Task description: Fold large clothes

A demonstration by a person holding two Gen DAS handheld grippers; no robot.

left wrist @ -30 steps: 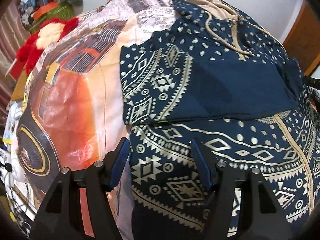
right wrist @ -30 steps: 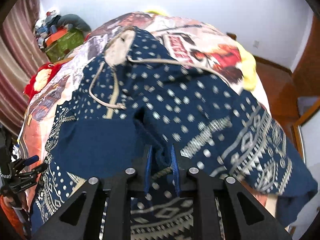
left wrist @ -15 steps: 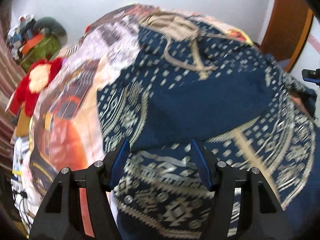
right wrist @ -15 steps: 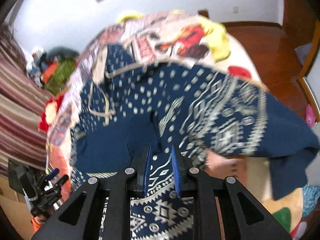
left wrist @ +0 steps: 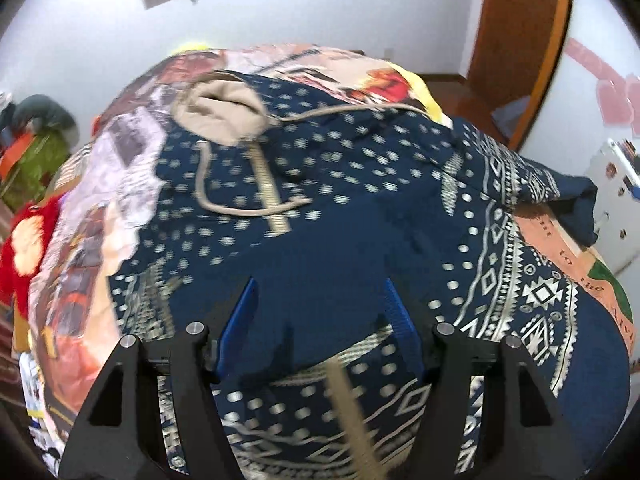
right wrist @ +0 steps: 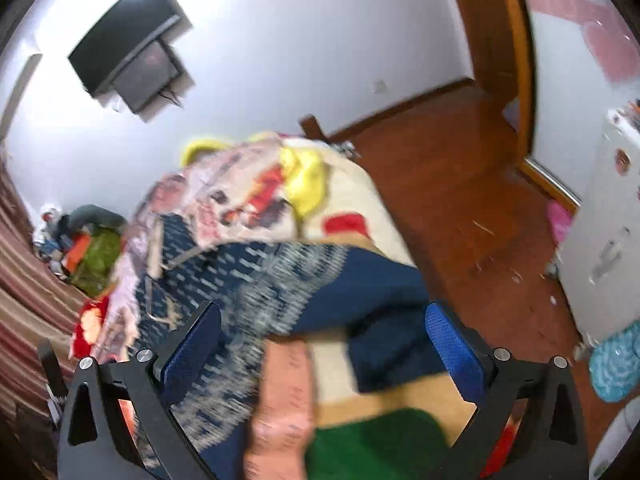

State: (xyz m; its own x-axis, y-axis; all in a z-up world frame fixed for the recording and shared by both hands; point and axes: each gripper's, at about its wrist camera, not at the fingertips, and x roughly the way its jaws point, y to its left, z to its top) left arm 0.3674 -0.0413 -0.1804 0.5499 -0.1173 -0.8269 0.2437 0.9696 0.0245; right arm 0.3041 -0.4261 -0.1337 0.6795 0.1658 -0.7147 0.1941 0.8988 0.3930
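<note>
A navy hoodie point(left wrist: 340, 208) with pale geometric print lies spread on the bed, its beige-lined hood point(left wrist: 224, 116) at the far end, drawcords loose on the chest. One sleeve is folded across the body as a plain navy panel. My left gripper point(left wrist: 320, 286) hovers open above that panel with nothing between its fingers. In the blurred right wrist view, the hoodie point(right wrist: 248, 276) and its other sleeve point(right wrist: 372, 292) lie at the bed's right edge. My right gripper point(right wrist: 323, 312) is above them, its jaws opening wide and gripping nothing.
A printed bedspread point(left wrist: 120, 184) covers the bed. A red plush toy point(left wrist: 24, 236) and a clutter pile point(right wrist: 92, 248) sit left. A yellow cloth point(right wrist: 304, 180) lies at the far end. Wooden floor point(right wrist: 460, 200), a white cabinet point(right wrist: 600, 240) and a door frame point(left wrist: 520, 40) are right.
My right gripper let go of the navy fabric it pinched, opened wide and swung right toward the bed's edge. My left gripper rose and shifted right over the hoodie, still open.
</note>
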